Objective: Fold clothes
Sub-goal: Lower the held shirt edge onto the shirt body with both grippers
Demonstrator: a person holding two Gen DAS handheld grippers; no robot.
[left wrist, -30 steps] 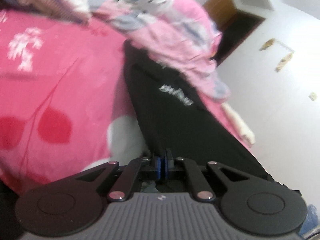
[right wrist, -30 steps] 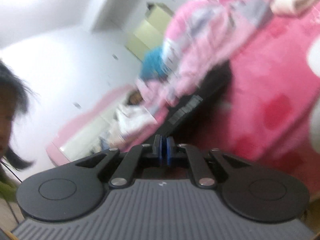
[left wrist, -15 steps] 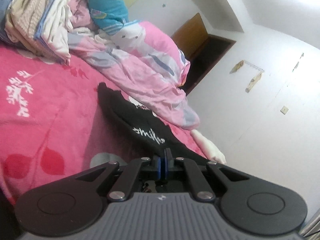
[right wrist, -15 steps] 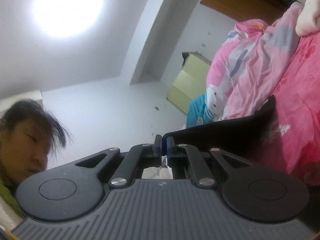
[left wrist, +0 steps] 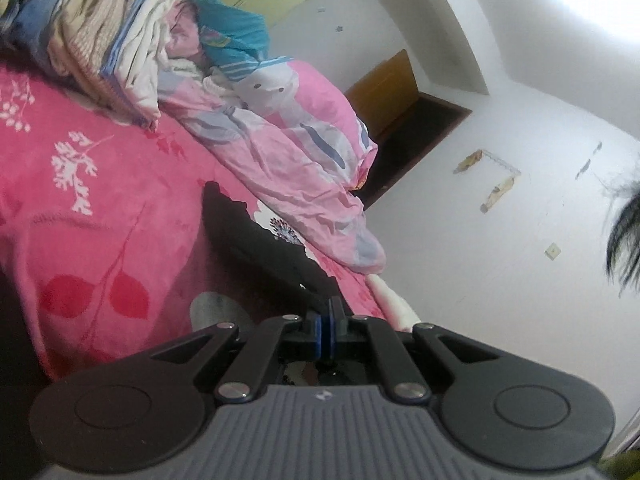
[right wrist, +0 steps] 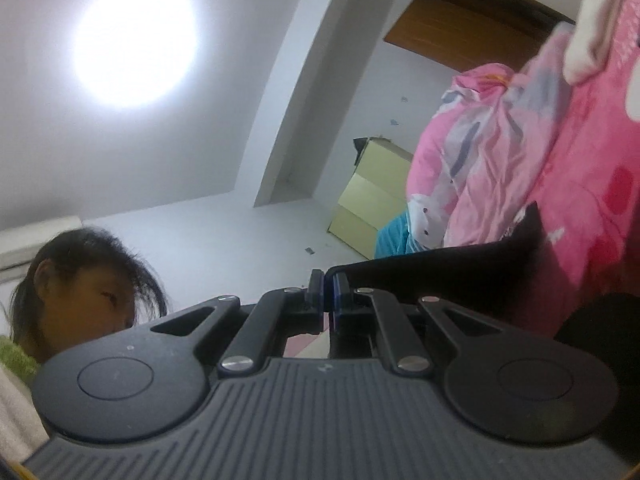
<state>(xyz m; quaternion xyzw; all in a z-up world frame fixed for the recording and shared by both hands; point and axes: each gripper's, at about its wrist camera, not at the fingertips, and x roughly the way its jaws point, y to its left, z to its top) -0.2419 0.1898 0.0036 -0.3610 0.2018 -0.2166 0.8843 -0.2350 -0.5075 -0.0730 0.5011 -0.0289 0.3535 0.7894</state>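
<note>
A black garment (left wrist: 256, 248) runs from the pink bedspread (left wrist: 100, 208) up to my left gripper (left wrist: 327, 312), which is shut on its near edge. In the right wrist view the same black garment (right wrist: 460, 276) stretches taut from my right gripper (right wrist: 326, 284), shut on another edge of it, toward the bed at the right. Both grippers hold the cloth lifted off the bed; its far end still rests on the bedspread. The right gripper tilts upward toward the ceiling.
A crumpled pink quilt (left wrist: 288, 136) lies along the bed's far side, with a stack of folded clothes (left wrist: 100, 44) and a blue item (left wrist: 232, 36) beyond it. A person's head (right wrist: 80, 280) is at the lower left of the right wrist view. A ceiling lamp (right wrist: 132, 44) glares.
Both grippers lifted and pulled back with the black garment, stretching it. The right gripper tipped up toward the ceiling, and the garment's printed lettering turned out of the left wrist view.
</note>
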